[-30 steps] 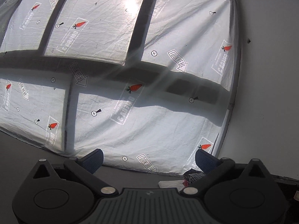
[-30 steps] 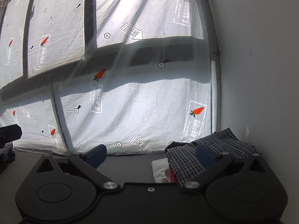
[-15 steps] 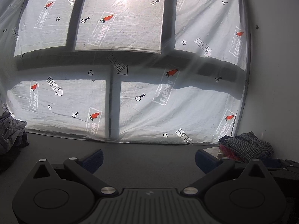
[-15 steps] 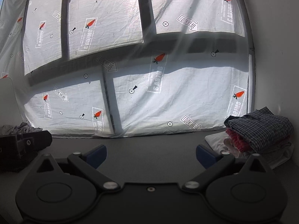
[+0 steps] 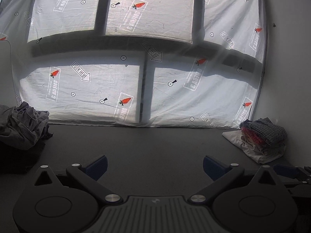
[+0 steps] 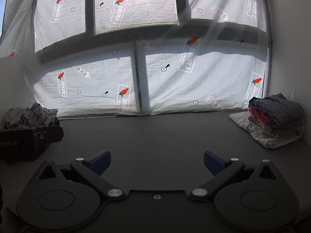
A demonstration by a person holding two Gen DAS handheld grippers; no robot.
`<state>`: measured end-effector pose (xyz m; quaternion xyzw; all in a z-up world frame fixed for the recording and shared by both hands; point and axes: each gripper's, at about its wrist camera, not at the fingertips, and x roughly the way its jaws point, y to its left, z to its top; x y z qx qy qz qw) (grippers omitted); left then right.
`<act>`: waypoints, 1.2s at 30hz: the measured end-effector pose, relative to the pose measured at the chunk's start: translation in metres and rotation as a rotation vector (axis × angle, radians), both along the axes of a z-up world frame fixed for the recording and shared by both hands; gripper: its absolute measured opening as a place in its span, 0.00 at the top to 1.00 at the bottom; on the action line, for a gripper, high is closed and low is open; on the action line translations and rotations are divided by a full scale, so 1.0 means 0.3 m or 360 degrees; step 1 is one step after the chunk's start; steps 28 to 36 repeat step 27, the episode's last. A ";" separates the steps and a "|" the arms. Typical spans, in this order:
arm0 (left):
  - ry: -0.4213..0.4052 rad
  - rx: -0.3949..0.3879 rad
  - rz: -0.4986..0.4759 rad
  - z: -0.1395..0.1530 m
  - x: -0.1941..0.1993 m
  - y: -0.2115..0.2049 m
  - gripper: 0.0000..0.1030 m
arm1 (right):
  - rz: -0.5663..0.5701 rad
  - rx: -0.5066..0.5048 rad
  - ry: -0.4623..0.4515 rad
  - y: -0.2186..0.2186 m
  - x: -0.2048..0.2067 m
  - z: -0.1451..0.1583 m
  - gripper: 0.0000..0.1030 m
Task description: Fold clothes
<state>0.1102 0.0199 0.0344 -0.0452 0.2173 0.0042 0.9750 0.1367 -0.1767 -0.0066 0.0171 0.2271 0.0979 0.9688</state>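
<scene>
A stack of folded clothes, a checked shirt over red and white pieces, rests at the far right of the dark table. At the far left lies a crumpled grey pile of clothes. My left gripper is open over the bare middle of the table, nothing between its blue pads. Open and empty too, my right gripper hovers over the same bare stretch. The left gripper's black body shows at the right wrist view's left edge.
A sunlit white printed sheet hangs over the window behind the table. A white wall closes the right side. A white panel stands at the far left. Part of the right gripper shows at the left view's right edge.
Both views have swung down and leftward from the sheet to the table. The folded stack moved to the right edge and the grey pile came into view at left. Both grippers stayed open.
</scene>
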 end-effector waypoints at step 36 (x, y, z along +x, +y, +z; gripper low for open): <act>0.0096 -0.0007 -0.0066 -0.075 -0.171 0.083 0.00 | -0.0041 -0.0047 0.0137 0.101 -0.239 -0.055 0.00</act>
